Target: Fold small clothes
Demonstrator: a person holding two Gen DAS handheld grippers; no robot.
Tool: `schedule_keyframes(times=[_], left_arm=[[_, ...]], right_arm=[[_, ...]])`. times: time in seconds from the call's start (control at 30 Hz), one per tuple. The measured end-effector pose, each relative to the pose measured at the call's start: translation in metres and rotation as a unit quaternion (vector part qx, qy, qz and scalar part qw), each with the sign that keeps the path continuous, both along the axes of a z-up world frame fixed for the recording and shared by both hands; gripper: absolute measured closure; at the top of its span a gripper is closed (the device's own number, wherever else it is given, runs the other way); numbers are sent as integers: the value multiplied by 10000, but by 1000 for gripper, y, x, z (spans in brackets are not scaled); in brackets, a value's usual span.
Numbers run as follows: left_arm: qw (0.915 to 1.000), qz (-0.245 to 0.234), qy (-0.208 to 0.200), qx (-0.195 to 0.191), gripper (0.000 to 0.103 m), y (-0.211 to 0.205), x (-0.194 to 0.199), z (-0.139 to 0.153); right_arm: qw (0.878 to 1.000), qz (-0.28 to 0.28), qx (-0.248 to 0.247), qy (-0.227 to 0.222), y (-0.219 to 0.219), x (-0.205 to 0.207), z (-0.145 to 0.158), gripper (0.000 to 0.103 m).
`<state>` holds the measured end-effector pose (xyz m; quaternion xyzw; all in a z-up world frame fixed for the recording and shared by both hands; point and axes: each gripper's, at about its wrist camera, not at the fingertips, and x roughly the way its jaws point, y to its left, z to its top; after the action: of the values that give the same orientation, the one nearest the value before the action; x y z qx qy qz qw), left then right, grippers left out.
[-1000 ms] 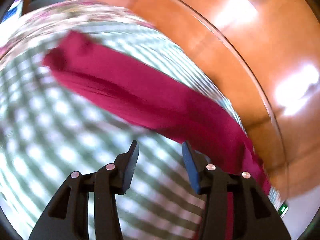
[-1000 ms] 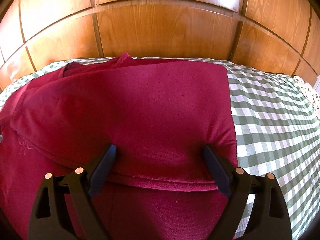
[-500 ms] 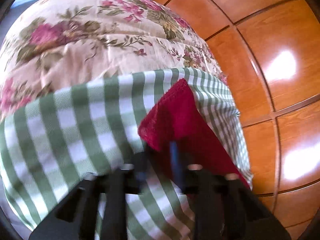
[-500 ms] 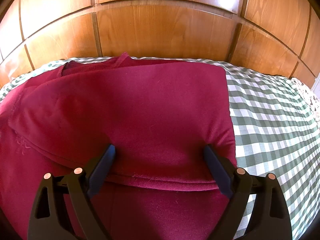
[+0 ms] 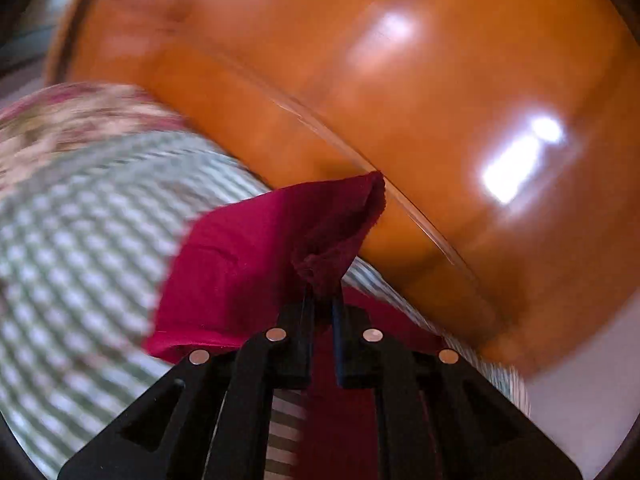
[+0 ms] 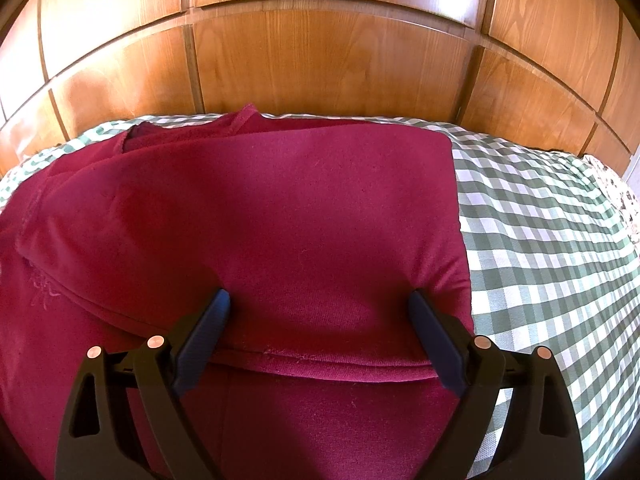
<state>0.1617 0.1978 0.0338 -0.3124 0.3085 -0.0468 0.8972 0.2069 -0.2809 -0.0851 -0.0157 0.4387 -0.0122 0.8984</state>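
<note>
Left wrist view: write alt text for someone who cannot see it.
The left gripper is shut on a bunched corner of a dark red garment, lifting it above a green-and-white checked bedcover. A glossy wooden panel wall fills the background, with floral fabric at the far left. The picture is blurred.

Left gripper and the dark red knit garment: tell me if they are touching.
Touching. The left wrist view shows the left gripper shut on a bunched corner of the dark red knit garment, the cloth pinched between its fingertips.
</note>
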Motion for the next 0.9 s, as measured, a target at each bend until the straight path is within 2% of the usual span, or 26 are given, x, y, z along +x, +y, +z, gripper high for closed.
schedule_keyframes(times=[0.1,0.17,0.27,0.33,0.43,0.53,0.6,0.63,0.7,0.83,0.87,0.9], left_arm=[[9974,-645,61,324,96,-60,12,-6],[9921,-1101,216,563,94,-101,22,-21],[9806,-1590,529,1021,84,-149,25,-50],[9763,-1703,615,1184,70,-160,20,-62],[9714,-1725,595,1519,67,-162,4,-73],[9693,-1722,540,1669,67,-157,-19,-80],[9696,-1669,620,1679,64,-151,-30,-85],[9715,-1590,704,1610,64,-144,-35,-90],[9738,-1509,766,1522,64,-141,-42,-98],[9758,-1374,943,1415,64,-133,-61,-118],[9767,-1361,917,1385,64,-131,-62,-121],[9765,-1369,873,1414,64,-132,-64,-122]], right_arm=[[10000,2,12,-4,-1,0,0,13],[10000,4,27,-4,-1,0,0,13],[10000,5,67,21,-3,1,1,13],[9999,-10,94,40,-3,1,2,13],[9999,6,99,68,-2,2,7,14],[9982,226,552,-27,10,-3,23,31],[9901,703,1212,-4,31,-7,35,35],[9811,1058,1613,142,48,-7,37,36],[9654,1616,1999,439,82,-8,36,40],[9359,2315,2416,1099,149,-8,21,42],[9320,2385,2431,1238,163,-7,16,42],[9332,2398,2333,1314,180,-4,10,42]])
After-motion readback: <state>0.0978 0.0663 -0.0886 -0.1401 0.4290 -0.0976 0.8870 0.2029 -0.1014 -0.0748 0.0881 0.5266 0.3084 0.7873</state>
